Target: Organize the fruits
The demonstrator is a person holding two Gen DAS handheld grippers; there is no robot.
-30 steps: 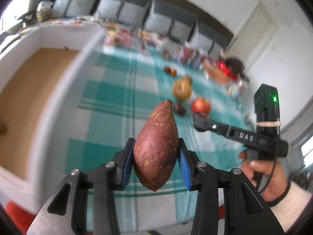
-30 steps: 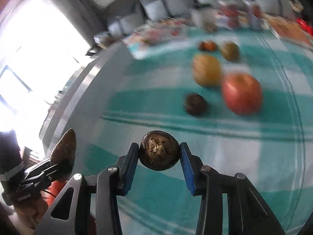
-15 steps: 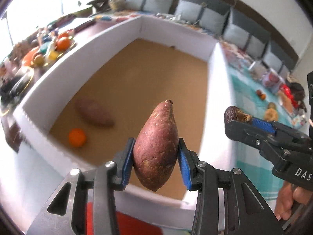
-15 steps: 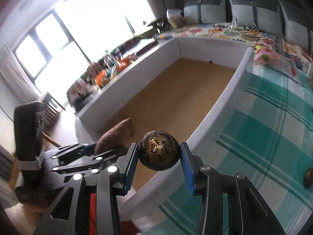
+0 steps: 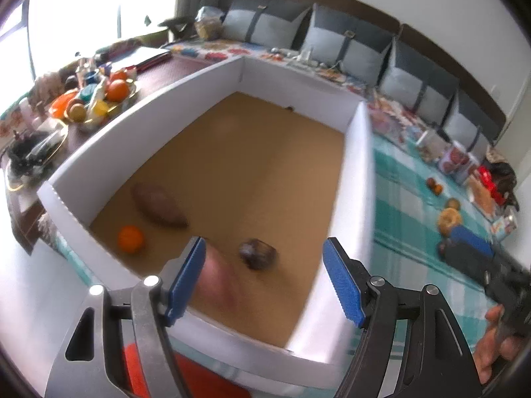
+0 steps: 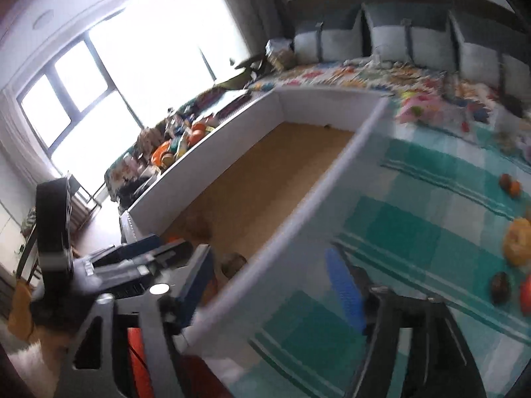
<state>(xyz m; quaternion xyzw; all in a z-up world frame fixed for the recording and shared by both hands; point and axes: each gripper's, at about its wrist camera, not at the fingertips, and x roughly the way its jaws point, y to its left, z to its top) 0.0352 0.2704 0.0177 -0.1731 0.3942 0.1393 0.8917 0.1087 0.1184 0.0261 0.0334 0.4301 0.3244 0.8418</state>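
Gaping empty over the white box (image 5: 356, 179), both tools (image 5: 262, 278) (image 6: 272, 285) have just opened; no writing legible.

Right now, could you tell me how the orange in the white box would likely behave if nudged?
The orange looks round, so it would probably roll across the box's flat brown floor. It seems firm, unlikely to squash. The sweet potato lying close by might stop it.
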